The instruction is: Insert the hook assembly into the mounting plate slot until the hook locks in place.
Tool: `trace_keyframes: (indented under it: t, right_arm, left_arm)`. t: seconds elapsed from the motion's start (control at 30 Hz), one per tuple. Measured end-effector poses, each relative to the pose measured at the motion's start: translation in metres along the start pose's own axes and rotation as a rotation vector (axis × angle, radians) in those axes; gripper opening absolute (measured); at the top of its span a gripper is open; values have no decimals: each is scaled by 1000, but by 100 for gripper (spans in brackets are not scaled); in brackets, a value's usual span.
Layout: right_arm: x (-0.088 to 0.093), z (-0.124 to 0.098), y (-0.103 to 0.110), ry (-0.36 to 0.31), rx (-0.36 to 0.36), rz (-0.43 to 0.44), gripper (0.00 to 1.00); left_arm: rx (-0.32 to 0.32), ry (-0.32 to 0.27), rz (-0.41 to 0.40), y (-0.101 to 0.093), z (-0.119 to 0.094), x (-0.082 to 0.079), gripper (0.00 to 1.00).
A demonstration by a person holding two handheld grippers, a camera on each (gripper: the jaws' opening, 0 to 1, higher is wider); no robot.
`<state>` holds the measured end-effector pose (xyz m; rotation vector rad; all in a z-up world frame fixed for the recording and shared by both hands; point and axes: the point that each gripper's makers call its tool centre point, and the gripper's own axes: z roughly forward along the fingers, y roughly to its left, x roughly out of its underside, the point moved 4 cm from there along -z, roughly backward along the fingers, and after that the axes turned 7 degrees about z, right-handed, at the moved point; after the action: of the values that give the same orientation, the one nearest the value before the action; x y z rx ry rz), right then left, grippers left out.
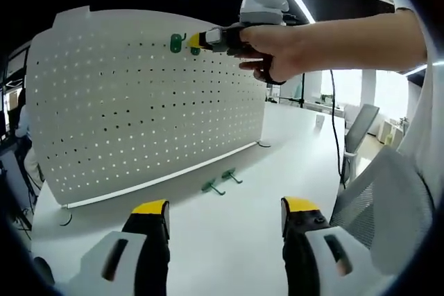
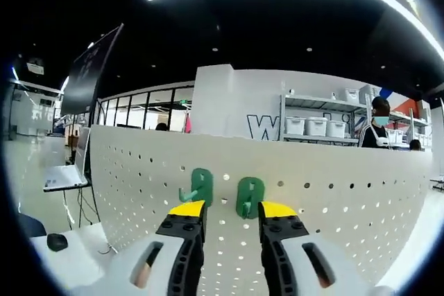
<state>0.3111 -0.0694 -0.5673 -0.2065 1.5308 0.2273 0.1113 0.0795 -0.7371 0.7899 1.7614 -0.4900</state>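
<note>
A white pegboard (image 1: pixel 139 102) stands upright on the white table (image 1: pixel 236 240). Two green hooks hang near its top edge: one (image 2: pixel 201 186) with its prong out to the left, the other (image 2: pixel 250 195) just right of it. In the left gripper view they are a green hook (image 1: pixel 178 43) and a second hook (image 1: pixel 195 50) at the tip of my right gripper (image 1: pixel 198 39), held by a hand. My right gripper (image 2: pixel 232 209) has its jaws partly apart, with bare board between them. Two more green hooks (image 1: pixel 211 186) (image 1: pixel 232 175) lie on the table. My left gripper (image 1: pixel 225 206) is open and holds nothing.
A sleeve and an office chair (image 1: pixel 361 129) are at the right. In the right gripper view, shelves with white bins (image 2: pixel 316 126) and a person (image 2: pixel 378 126) stand beyond the board, with a laptop (image 2: pixel 66 175) at the left.
</note>
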Motion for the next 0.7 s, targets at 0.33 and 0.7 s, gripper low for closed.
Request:
trace_keyframes:
  t: [0.33, 0.7]
  right_arm:
    - [6, -5, 4, -9, -73, 49, 49]
    - [13, -20, 0, -10, -182, 59, 48]
  left_arm:
    - [6, 2, 7, -1, 1, 0, 67]
    - [5, 1, 7, -1, 1, 0, 67]
